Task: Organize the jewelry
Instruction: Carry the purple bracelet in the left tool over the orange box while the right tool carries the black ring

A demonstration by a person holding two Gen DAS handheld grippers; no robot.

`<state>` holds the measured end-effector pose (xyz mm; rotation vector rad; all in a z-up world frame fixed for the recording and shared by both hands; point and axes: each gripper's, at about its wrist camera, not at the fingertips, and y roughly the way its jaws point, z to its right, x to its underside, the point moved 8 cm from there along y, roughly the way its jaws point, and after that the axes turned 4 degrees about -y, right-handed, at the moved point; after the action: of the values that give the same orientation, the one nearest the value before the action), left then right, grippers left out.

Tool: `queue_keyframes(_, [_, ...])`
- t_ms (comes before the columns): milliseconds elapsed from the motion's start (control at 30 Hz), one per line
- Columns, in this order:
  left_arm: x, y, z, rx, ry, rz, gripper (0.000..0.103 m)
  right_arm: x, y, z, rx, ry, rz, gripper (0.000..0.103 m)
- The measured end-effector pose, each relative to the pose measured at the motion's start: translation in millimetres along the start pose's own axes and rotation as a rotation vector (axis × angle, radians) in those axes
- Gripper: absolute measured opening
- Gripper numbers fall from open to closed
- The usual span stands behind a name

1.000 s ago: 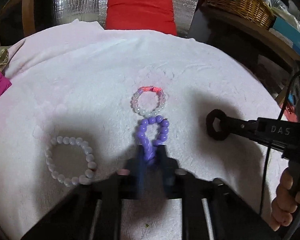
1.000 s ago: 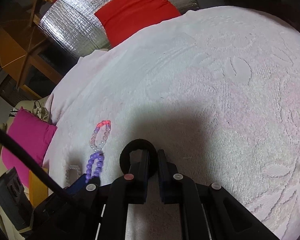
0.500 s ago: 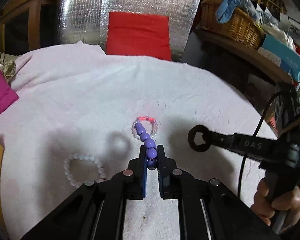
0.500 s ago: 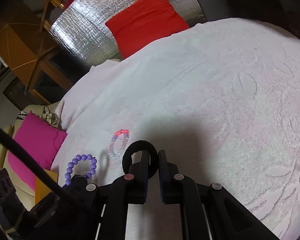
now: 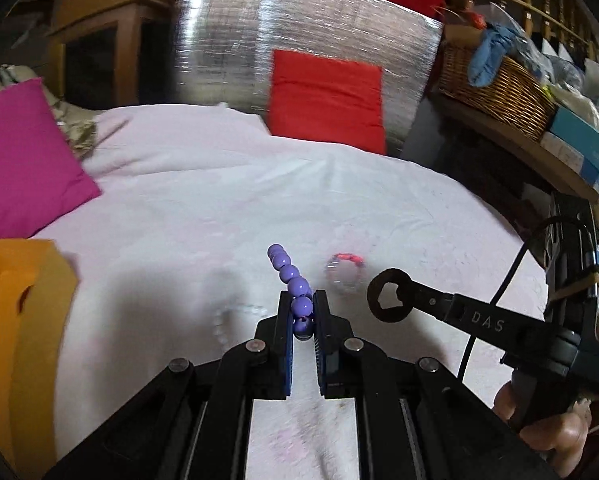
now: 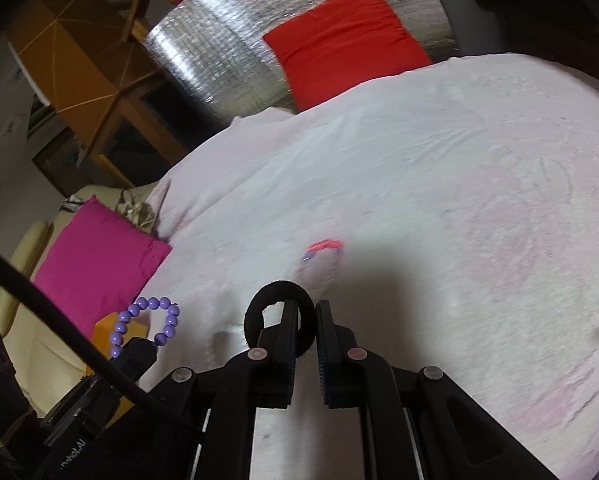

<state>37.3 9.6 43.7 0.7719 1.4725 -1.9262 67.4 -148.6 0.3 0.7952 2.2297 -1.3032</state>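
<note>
We have the left tool (image 5: 303,312) clamped on the purple round-bead bracelet (image 5: 289,276), lifted clear of the pale pink textured bedspread (image 5: 219,184), centre of the left wrist view. Right tool (image 6: 307,320) is pinched shut on the black fabric hair-tie ring (image 6: 259,304), also held above the bed, lower centre of its view. A clear-bead bracelet with a red section (image 5: 345,274) lies on the bedspread right of centre. A white bead bracelet (image 5: 235,316), blurred, lies left of the left tool. An orange box (image 5: 15,320) sits at left edge.
</note>
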Motion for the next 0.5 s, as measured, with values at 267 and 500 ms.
queue_keyframes(267, [-5,-42,-51,-0.127,-0.106,0.070,0.009,22,5,-50,-0.048,-0.076,-0.008,0.010])
queue_keyframes(500, [-8,-67,-94,-0.231,-0.146,0.120,0.010,39,9,-98,-0.109,-0.142,-0.014,0.010])
